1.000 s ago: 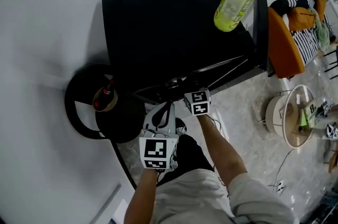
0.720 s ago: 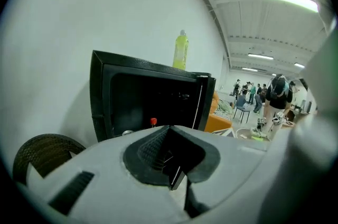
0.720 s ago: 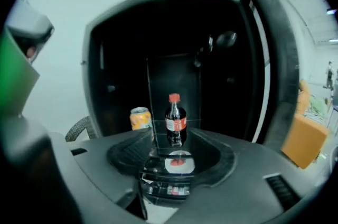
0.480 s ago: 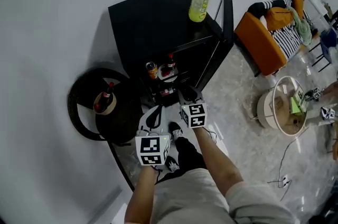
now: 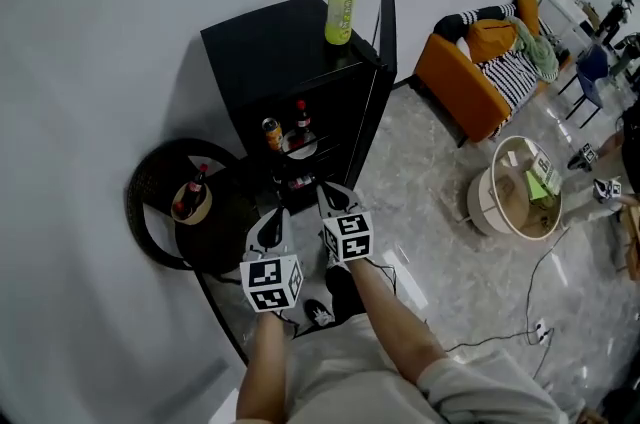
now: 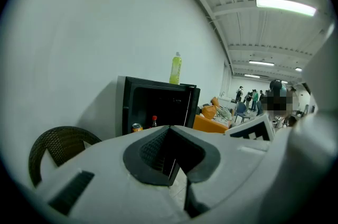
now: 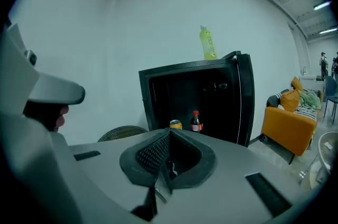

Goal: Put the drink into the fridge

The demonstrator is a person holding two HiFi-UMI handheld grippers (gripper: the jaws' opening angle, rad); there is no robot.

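The drink, a yellow-green bottle point(image 5: 341, 2), stands upright on top of the black fridge point(image 5: 262, 52), also seen as the bottle point(image 6: 175, 68) and the bottle point(image 7: 207, 43). The fridge door point(image 5: 382, 62) hangs open to the right. On a shelf inside stand a can point(image 5: 271, 132) and a cola bottle point(image 5: 301, 120). My left gripper point(image 5: 272, 222) and right gripper point(image 5: 333, 198) hover side by side in front of the fridge, well short of it. The right jaws have just been closing, and nothing is between them. The left jaws also meet on nothing.
A round wicker chair point(image 5: 160, 212) with a dark bottle point(image 5: 192, 190) on it stands left of the fridge. An orange sofa point(image 5: 462, 92) and a round low table point(image 5: 513, 202) lie to the right. Cables point(image 5: 530, 312) trail over the tiled floor. People stand far off.
Both grippers have drawn back from the fridge and risen. The head view has pulled away, so the fridge's open inside, with the can and cola bottle, has come into sight.
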